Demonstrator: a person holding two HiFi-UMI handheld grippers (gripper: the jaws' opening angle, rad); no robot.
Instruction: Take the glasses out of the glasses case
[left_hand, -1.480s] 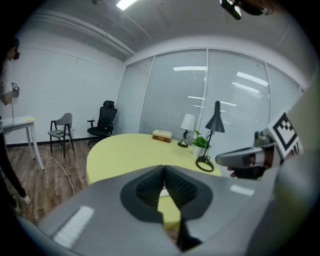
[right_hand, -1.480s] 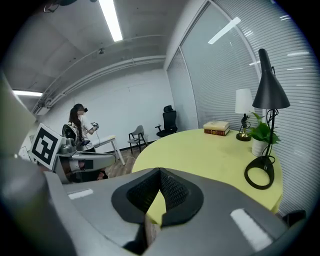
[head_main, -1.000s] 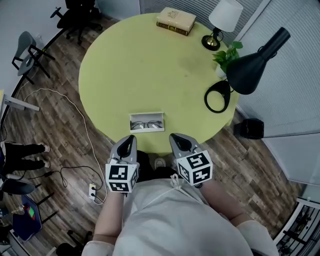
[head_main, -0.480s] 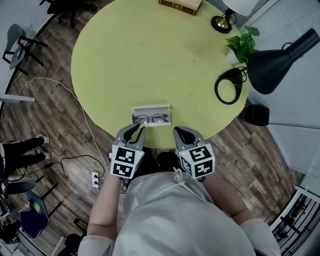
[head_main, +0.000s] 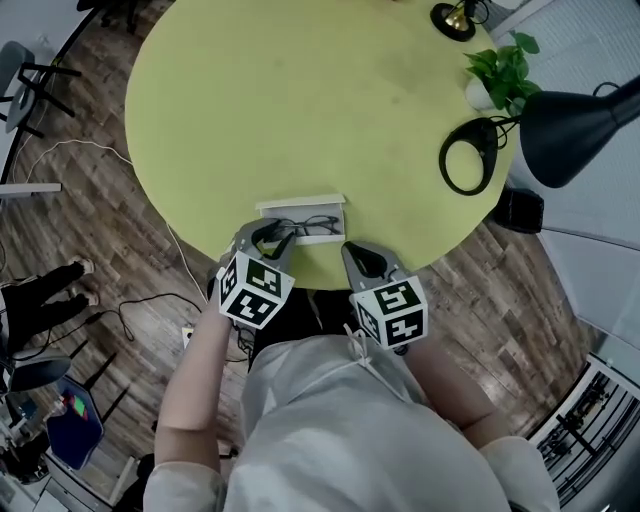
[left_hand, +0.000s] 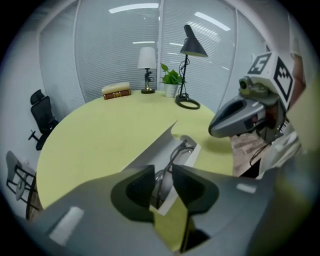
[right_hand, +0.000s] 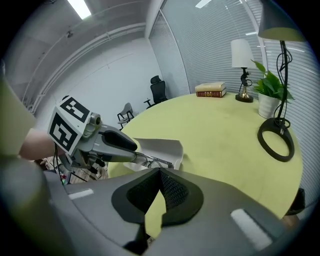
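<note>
Grey, with a marker cube behind its jaws, the left gripper (head_main: 272, 235) points down at the near edge of the round yellow-green surface (head_main: 300, 100). Its jaws stand apart, having just been opening. The dark thin-framed glasses (head_main: 312, 222) show in the gap between them, with no pad pressing on the frame. The glasses lie in the open white rectangular glasses case (head_main: 305, 204), directly under and ahead of that gripper, its lid up on the far side. The right gripper (head_main: 356, 252) hangs just right of the left one, beside the case's right end, its jaws closed tip to tip on nothing. Well beyond it, off to its right, stand a black desk lamp with a ring base (head_main: 470, 168) and a small green potted plant (head_main: 500, 75). Farthest ahead of the left gripper are a tan book (left_hand: 116, 90) and a white-shaded table lamp (left_hand: 147, 57).
</note>
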